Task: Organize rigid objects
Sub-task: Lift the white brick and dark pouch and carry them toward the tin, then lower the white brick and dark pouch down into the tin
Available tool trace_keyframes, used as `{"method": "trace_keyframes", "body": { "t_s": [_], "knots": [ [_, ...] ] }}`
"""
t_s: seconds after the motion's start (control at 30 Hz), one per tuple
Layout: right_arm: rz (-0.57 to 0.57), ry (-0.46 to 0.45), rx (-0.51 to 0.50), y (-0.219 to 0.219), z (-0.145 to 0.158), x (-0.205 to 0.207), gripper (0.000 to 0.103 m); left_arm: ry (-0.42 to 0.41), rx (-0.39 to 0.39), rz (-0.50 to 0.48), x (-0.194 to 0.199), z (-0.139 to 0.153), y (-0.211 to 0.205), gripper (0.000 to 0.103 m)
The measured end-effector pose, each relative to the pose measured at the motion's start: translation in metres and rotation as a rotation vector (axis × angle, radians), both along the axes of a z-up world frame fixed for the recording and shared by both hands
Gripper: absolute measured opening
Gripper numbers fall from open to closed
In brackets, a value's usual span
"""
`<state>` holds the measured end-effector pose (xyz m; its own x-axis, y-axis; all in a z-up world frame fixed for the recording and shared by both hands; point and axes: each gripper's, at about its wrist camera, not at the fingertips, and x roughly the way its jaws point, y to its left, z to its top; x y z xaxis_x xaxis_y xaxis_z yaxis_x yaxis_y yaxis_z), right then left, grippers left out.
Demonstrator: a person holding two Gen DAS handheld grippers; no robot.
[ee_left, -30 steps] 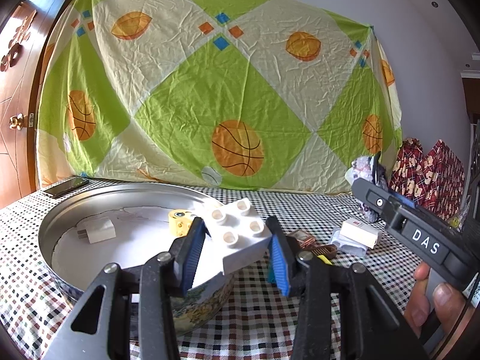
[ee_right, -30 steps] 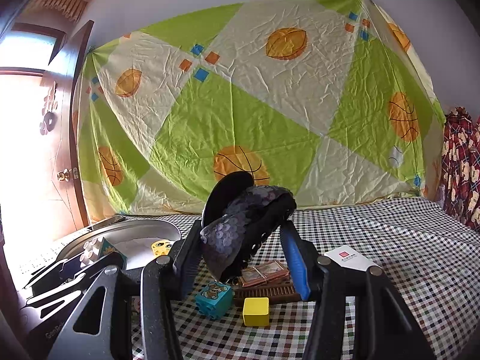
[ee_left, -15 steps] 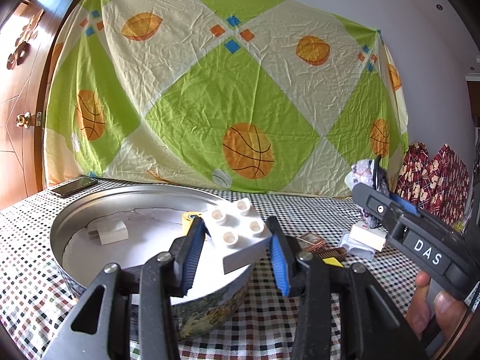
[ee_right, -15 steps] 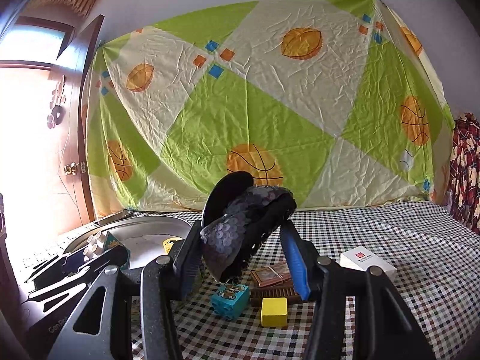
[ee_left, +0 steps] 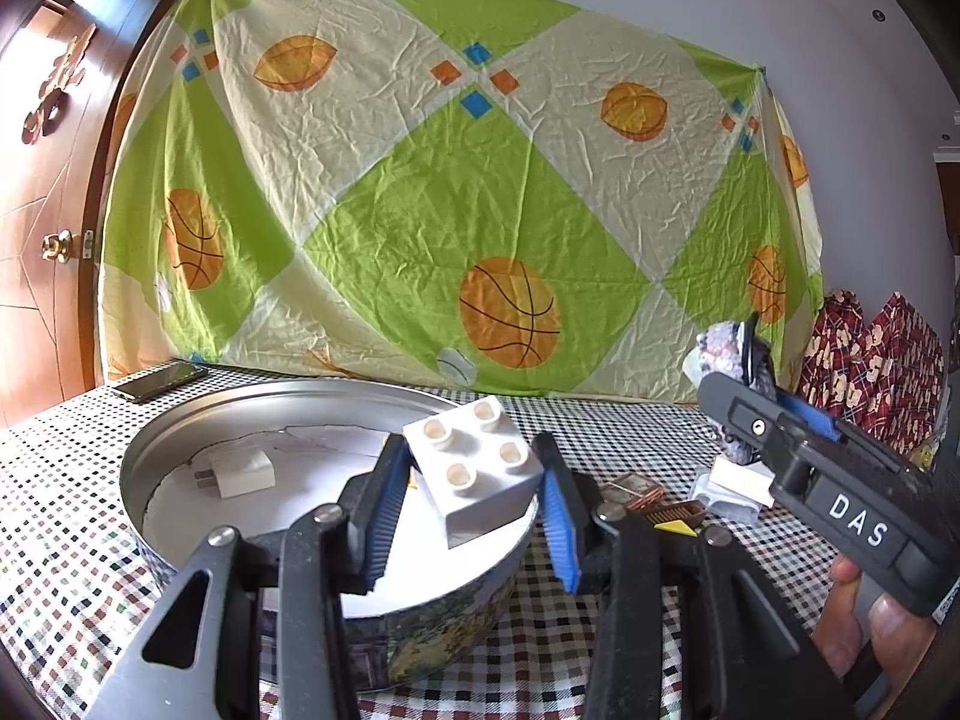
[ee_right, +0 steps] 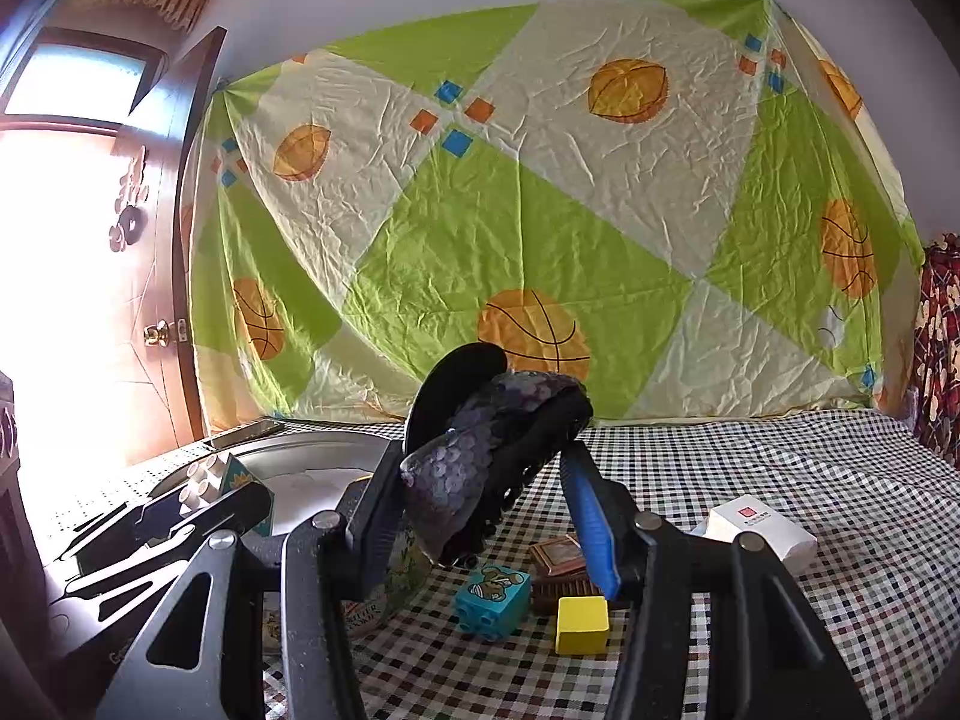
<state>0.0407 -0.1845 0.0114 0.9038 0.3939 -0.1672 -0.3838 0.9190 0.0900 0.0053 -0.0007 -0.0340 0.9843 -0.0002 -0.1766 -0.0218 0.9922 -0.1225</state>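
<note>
My left gripper (ee_left: 474,468) is shut on a white four-stud toy brick (ee_left: 477,465) and holds it over the near right rim of a round metal tin (ee_left: 180,444). A white charger plug (ee_left: 237,473) lies in the tin. My right gripper (ee_right: 489,480) is shut on a dark sequined hair claw clip (ee_right: 492,450), held above the checked table to the right of the tin (ee_right: 312,456). The right gripper also shows in the left wrist view (ee_left: 747,384), still holding the clip. The left gripper with the brick shows at the left of the right wrist view (ee_right: 204,483).
On the checked cloth lie a teal printed brick (ee_right: 493,594), a yellow cube (ee_right: 581,624), a brown comb and small brown box (ee_right: 561,552), and a white box (ee_right: 759,531). A phone (ee_left: 159,381) lies behind the tin. Patterned bags (ee_left: 870,372) stand at the right.
My left gripper has carried the white brick further over the tin, which now sits more centrally under it. My right gripper with the clip has shifted slightly toward the tin.
</note>
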Motion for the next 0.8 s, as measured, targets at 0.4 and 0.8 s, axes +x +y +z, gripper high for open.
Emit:
{"method": "trace_keyframes", "body": {
  "t_s": [0.4, 0.8],
  "knots": [
    [0.028, -0.004, -0.012, 0.013, 0.000, -0.003, 0.054, -0.001, -0.008, 0.030, -0.001, 0.000, 0.014, 0.041],
    [0.061, -0.005, -0.023, 0.030, -0.001, -0.006, 0.054, -0.007, -0.010, 0.064, -0.003, -0.001, 0.027, 0.041]
  ]
}}
